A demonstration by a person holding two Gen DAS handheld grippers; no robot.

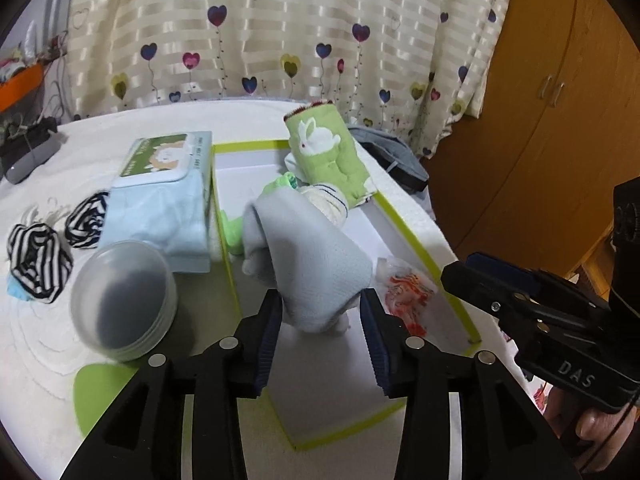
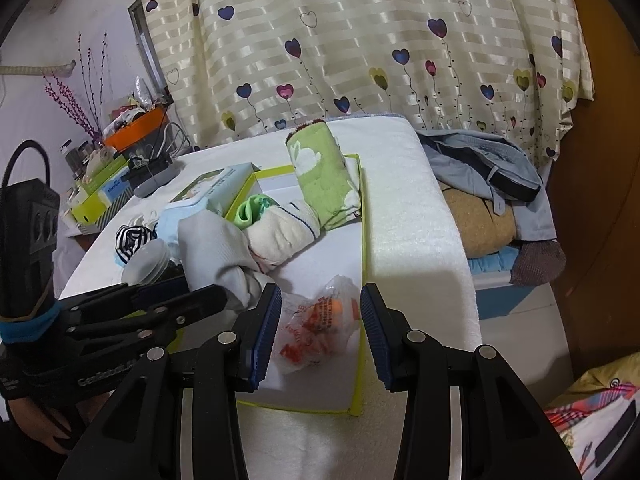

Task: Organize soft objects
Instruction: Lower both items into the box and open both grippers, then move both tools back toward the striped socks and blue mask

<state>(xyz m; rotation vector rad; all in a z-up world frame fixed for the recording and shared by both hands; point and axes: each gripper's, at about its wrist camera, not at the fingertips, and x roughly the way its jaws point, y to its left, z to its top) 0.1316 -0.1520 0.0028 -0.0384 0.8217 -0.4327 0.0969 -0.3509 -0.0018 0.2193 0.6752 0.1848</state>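
Observation:
A white box with a lime-green rim point(image 1: 416, 236) lies on the white towel-covered surface. Inside it are a rolled green rabbit towel point(image 1: 324, 148), a cream sock roll point(image 1: 328, 200), a small green sock point(image 1: 280, 184) and a crumpled plastic bag with red print point(image 1: 404, 296). A grey cloth point(image 1: 316, 256) hangs into the box between the fingers of my left gripper point(image 1: 320, 298), which is open, its pads apart from the cloth's narrow lower end. My right gripper point(image 2: 320, 292) is open above the plastic bag point(image 2: 320, 320), pads clear of it.
Left of the box sit a wipes pack point(image 1: 164, 156) on a light blue cloth point(image 1: 168, 216), two striped sock balls point(image 1: 40, 260), and a clear round tub point(image 1: 124, 300). A grey garment point(image 1: 392, 156) lies behind the box. A wooden wardrobe point(image 1: 540, 120) stands at right.

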